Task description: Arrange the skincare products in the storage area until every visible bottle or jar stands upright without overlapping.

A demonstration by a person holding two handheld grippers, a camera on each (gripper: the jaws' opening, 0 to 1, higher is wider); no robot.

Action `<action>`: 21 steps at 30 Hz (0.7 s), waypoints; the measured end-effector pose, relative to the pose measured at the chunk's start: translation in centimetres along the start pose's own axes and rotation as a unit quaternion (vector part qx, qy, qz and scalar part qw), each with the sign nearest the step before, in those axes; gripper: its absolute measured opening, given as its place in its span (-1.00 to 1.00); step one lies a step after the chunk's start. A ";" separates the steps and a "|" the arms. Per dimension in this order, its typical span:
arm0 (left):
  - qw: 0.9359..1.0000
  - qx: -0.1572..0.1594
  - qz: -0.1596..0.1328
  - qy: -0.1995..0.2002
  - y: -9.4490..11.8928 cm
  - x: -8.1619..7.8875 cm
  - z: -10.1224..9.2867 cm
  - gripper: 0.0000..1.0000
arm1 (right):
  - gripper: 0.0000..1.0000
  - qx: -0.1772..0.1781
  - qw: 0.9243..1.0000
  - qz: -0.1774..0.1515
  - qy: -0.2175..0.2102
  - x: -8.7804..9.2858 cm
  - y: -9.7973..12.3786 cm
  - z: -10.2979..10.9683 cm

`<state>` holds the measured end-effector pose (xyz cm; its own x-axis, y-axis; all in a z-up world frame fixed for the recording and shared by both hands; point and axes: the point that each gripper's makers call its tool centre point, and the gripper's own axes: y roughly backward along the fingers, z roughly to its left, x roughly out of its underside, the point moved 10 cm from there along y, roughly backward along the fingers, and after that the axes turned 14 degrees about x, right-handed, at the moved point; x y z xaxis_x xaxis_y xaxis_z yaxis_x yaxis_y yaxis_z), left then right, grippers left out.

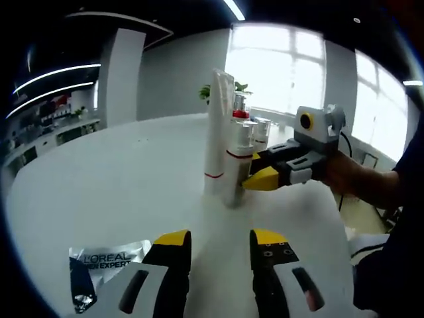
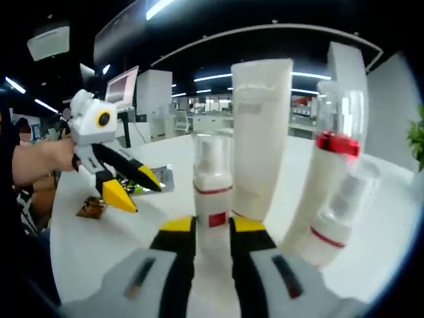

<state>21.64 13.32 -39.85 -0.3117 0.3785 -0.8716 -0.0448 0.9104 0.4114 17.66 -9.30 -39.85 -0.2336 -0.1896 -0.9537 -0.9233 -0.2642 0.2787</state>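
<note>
While your right claw (image 2: 212, 228) pinches the slim pump bottle (image 2: 212, 199) upright on the surface (image 1: 132, 172) beside the tube (image 2: 260, 132), left claw (image 1: 218, 242) spread, grip low: it looks light, slick, tippy.

Silver L'Oréal sachet (image 1: 106, 260) flat on white round table (image 1: 99, 192); potted plant (image 1: 207, 91) beyond.

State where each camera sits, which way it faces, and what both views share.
Left gripper view: rides the left gripper, open over the white table, facing the windows; a hand holds the right gripper.
Right gripper view: rides the right gripper, closed on a small pump bottle, facing the room.
Shared: bottle cluster, sachet.
</note>
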 end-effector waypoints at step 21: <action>1.000 -0.006 -0.004 0.011 1.4 0.9 0.0 -0.31 | -0.62 0.096 0.995 -0.015 -0.016 0.9 2.2 0.9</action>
<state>21.29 14.91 -40.02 -0.3323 0.3666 -0.8690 -0.0589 0.9115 0.4070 15.15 -9.17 -40.19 -0.2125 -0.1532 -0.9651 -0.9703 -0.0839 0.2270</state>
